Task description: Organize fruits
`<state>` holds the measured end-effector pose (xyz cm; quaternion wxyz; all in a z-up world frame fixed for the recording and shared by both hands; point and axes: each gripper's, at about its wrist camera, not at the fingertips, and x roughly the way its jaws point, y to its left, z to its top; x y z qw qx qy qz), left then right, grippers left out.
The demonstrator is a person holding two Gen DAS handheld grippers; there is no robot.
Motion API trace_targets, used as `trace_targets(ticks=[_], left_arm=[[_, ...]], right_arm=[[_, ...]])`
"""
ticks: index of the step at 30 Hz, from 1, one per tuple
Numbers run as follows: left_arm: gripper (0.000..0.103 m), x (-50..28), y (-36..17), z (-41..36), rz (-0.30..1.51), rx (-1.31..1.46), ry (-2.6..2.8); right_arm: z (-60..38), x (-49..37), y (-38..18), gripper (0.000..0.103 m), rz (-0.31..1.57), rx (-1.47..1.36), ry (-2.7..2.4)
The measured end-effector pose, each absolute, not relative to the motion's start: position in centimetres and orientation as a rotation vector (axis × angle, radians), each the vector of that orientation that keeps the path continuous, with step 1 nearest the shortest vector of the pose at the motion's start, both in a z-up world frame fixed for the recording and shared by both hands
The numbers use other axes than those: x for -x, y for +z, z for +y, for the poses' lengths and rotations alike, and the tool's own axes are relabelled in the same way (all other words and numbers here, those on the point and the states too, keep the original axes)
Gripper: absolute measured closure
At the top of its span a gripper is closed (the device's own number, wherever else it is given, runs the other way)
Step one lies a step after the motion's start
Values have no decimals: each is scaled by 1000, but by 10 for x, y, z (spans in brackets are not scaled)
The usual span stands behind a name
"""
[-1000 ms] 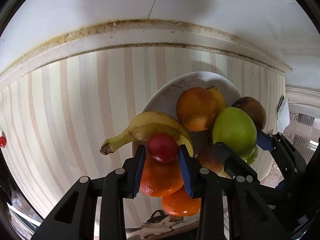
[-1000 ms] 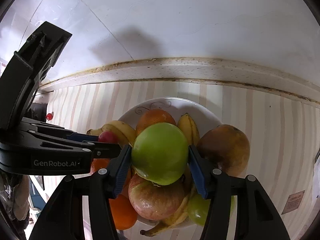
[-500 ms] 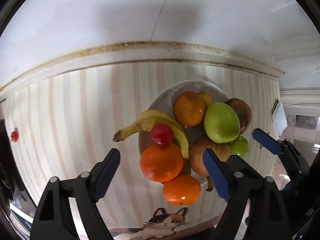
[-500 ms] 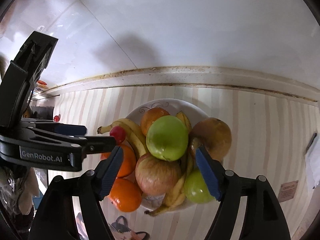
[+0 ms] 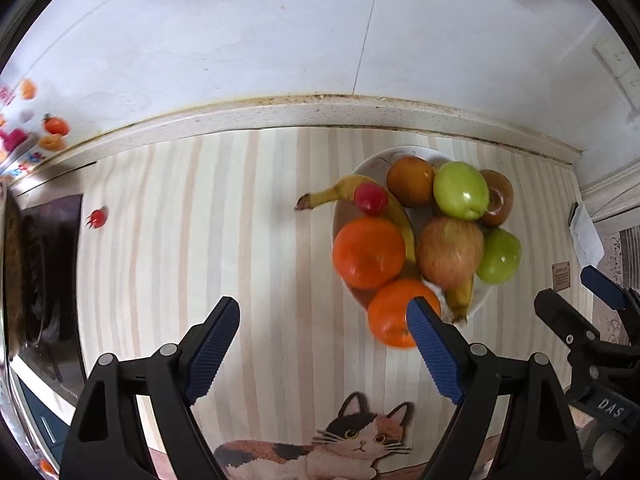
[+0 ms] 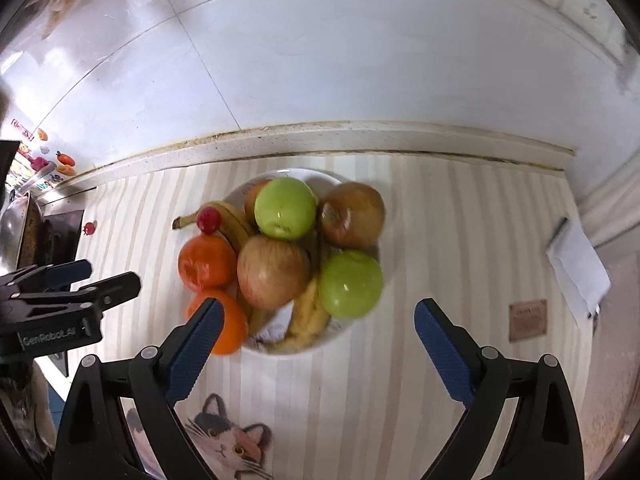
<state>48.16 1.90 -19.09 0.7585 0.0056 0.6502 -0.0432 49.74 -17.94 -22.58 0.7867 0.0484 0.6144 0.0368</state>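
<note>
Both jaws spread, holding nothing. Piled plate sits ahead of right gripper, ahead-right of left gripper. Risk: small red fruit perched on banana likely rolls off onto the surface if bumped.

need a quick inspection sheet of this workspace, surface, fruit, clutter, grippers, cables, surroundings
surface: striped mat with a cat print at its near edge.
job's things: white plate piled with two green apples, a reddish apple, a brown fruit, bananas, oranges and a small red fruit; one orange hangs over the near rim.
clutter: small red fruit alone on the mat; paper and brown card to the right.
grippers: left hand-held gripper open, empty; right hand-held gripper open, empty.
cables: nothing seen.
surroundings: white wall, stained ledge; stove on the left.
</note>
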Motion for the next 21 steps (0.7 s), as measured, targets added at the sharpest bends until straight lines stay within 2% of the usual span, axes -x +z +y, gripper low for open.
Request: trace_targets(ticks=[21], left_arm=[[18,-354,-98,32,1161,-36,-88]], right_arm=[[-172,-376,-125,4,1118,-126,31]])
